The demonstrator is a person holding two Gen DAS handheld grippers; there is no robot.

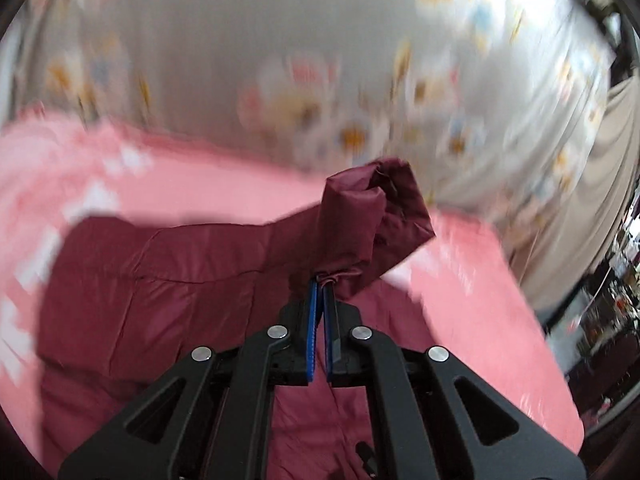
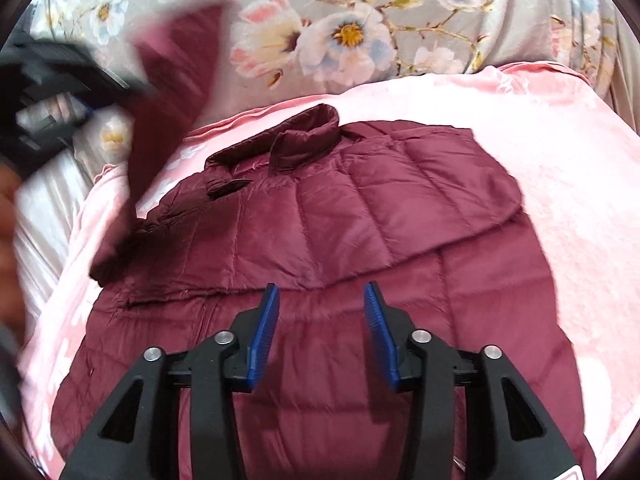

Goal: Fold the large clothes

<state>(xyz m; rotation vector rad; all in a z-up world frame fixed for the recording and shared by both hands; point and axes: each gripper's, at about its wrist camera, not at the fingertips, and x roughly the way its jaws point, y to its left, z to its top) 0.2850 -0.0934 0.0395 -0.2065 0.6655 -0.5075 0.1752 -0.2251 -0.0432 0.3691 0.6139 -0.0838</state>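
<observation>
Right gripper (image 2: 320,296): nearest in its own view, blue pads spread apart with nothing between them, poised over the lower half of the jacket.
Jacket (image 2: 320,208): a maroon quilted jacket, spread flat on the pink blanket, front up; one side panel is folded in across the chest, its edge running just ahead of the right gripper's tips.
Collar (image 2: 308,136): at the jacket's far end, turned down (partly rumpled).
Left gripper (image 1: 321,282): blue pads together, pinched on a fold of cloth at the sleeve's end.
Sleeve (image 1: 372,216): lifted clear of the jacket's body, its cuff bunched and standing above the left gripper's tips; in the right view it is a blurred maroon streak (image 2: 168,92) rising from the jacket's left shoulder.
Blanket (image 2: 560,160): pink with a pale pattern, under the jacket and showing on all its sides.
Bedding (image 2: 360,28): grey with large flowers, beyond the blanket past the jacket's collar (sharp in the right view, smeared in the left).
Person's hand (image 2: 10,216): a blurred patch at the frame edge, left of the jacket; its grasp cannot be told.
</observation>
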